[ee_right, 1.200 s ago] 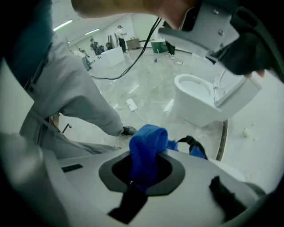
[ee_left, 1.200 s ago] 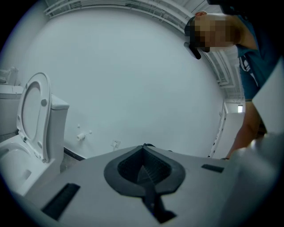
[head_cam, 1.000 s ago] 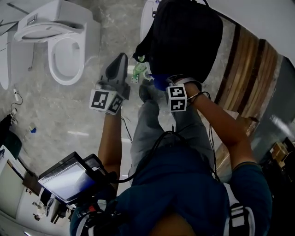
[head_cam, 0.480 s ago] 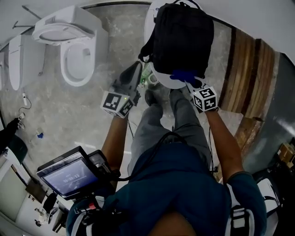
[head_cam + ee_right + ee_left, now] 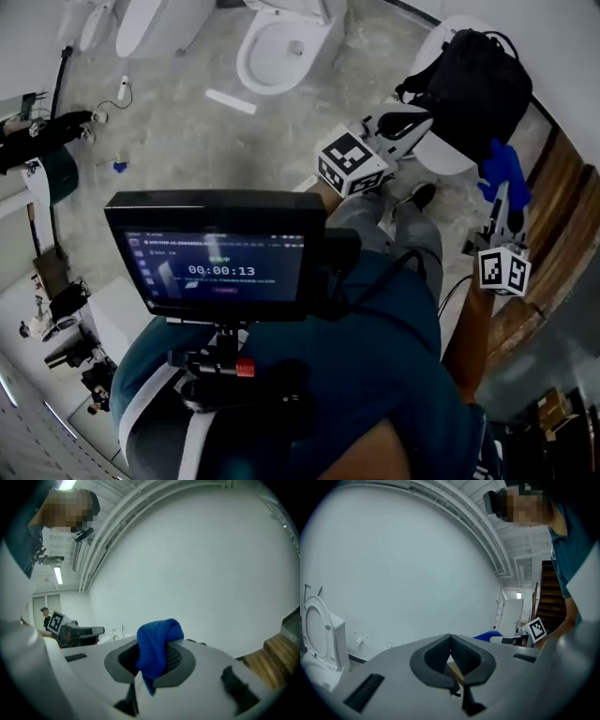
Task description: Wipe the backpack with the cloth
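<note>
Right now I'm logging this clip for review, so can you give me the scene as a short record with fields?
backpack: black, resting on a white fixture, upper right of the head view
cloth: blue, hanging over the right gripper's jaws, not touching the backpack
right gripper: shut on the cloth
left gripper: jaws together, nothing between them
wiping contact: none at this moment
nearby: white toilet on the floor

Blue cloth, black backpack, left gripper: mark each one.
Blue woven cloth [image 5: 157,641]: right gripper view, its upper fold.
Black fabric backpack [image 5: 478,89]: head view, its main body.
Left gripper [image 5: 450,636]: left gripper view, between its fingertips.
</note>
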Tool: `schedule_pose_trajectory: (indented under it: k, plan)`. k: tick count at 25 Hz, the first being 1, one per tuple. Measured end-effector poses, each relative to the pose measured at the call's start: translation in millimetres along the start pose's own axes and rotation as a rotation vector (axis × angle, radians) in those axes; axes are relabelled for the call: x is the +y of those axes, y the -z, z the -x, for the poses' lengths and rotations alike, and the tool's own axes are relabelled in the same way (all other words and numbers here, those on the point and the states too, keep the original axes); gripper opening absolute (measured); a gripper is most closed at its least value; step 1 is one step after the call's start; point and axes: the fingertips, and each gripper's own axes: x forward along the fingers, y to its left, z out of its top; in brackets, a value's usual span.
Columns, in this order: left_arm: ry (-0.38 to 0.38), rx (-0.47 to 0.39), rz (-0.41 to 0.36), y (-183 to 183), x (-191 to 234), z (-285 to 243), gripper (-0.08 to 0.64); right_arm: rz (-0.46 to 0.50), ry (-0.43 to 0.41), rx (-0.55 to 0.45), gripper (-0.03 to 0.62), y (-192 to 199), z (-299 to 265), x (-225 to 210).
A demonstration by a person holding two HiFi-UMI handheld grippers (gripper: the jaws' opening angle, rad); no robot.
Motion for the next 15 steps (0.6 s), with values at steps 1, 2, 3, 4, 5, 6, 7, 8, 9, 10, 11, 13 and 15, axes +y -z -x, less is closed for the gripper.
schedule_pose_trajectory:
  k: [1, 2, 3, 4, 5, 6, 7, 8, 9, 10, 11, 13, 15]
  plan:
    - [0.002, -0.003, -0.004, -9, -8, 10, 0.002, 0.002, 0.005, -0.034, 0.040, -16, 12, 9]
    - [0.002, -0.007, -0.010, -16, -15, 20, 0.002, 0.005, 0.009, -0.060, 0.040, -30, 25, 19]
    - [0.000, -0.012, -0.017, -23, -23, 29, 0.002, 0.010, 0.010, -0.082, 0.040, -43, 37, 27]
    - [-0.003, -0.020, -0.025, -30, -29, 37, 0.002, 0.018, 0.007, -0.102, 0.040, -55, 47, 33]
    - [-0.008, -0.031, -0.034, -37, -35, 43, 0.002, 0.027, 0.002, -0.121, 0.040, -65, 55, 39]
    - [-0.013, -0.042, -0.046, -44, -40, 48, 0.002, 0.037, -0.004, -0.138, 0.040, -74, 62, 44]
    - [-0.019, -0.051, -0.060, -49, -46, 53, 0.002, 0.047, -0.010, -0.153, 0.040, -81, 70, 48]
    - [-0.024, -0.059, -0.071, -52, -52, 58, 0.002, 0.058, -0.014, -0.164, 0.040, -87, 79, 52]
    - [-0.029, -0.065, -0.078, -54, -60, 64, 0.002, 0.067, -0.016, -0.174, 0.040, -91, 90, 57]
    - [-0.033, -0.070, -0.083, -54, -69, 70, 0.002, 0.075, -0.018, -0.183, 0.040, -93, 101, 61]
    - [-0.036, -0.074, -0.088, -54, -78, 76, 0.002, 0.083, -0.018, -0.193, 0.040, -95, 114, 65]
    - [-0.037, -0.083, -0.105, -52, -99, 90, 0.002, 0.097, -0.014, -0.211, 0.040, -96, 139, 73]
    - [-0.040, -0.092, -0.124, -48, -123, 104, 0.002, 0.106, -0.013, -0.225, 0.040, -95, 169, 80]
